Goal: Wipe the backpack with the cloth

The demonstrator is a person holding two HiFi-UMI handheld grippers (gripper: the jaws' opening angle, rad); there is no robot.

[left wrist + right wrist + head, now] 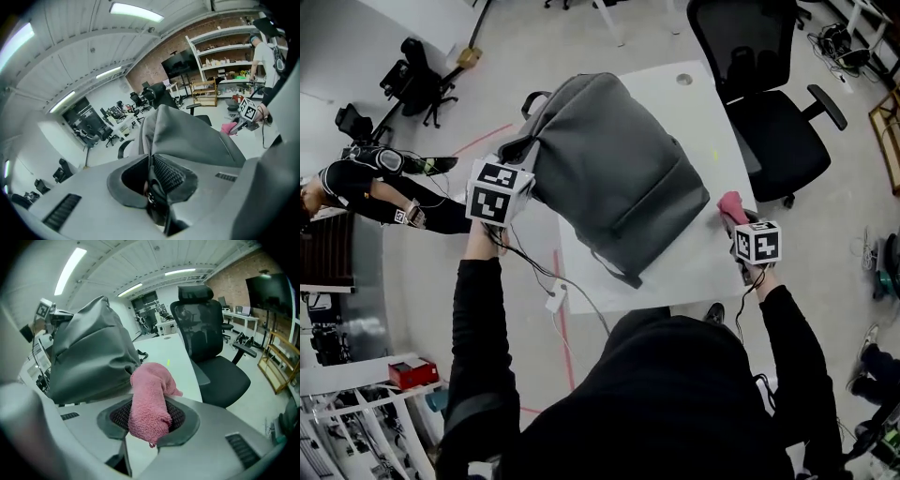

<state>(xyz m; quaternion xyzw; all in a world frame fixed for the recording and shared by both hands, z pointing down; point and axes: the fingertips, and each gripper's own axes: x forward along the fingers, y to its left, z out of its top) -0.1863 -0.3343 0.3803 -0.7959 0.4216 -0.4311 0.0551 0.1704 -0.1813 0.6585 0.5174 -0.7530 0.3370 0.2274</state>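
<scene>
Only gripper views show clamped backpack [187, 136], cloth [149, 401].

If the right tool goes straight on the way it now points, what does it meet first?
Probably the white table top, beside the backpack. The pink cloth gripped in the right tool sticks out ahead, so it would touch first. Depth is unclear.

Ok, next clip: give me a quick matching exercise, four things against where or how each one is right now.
1 backpack
2 cloth
3 office chair
4 left gripper

a black, empty, beside the table
b shut on the backpack
c grey, lying on the table
d pink, pinched in the right gripper

Pairs: 1-c, 2-d, 3-a, 4-b.
</scene>
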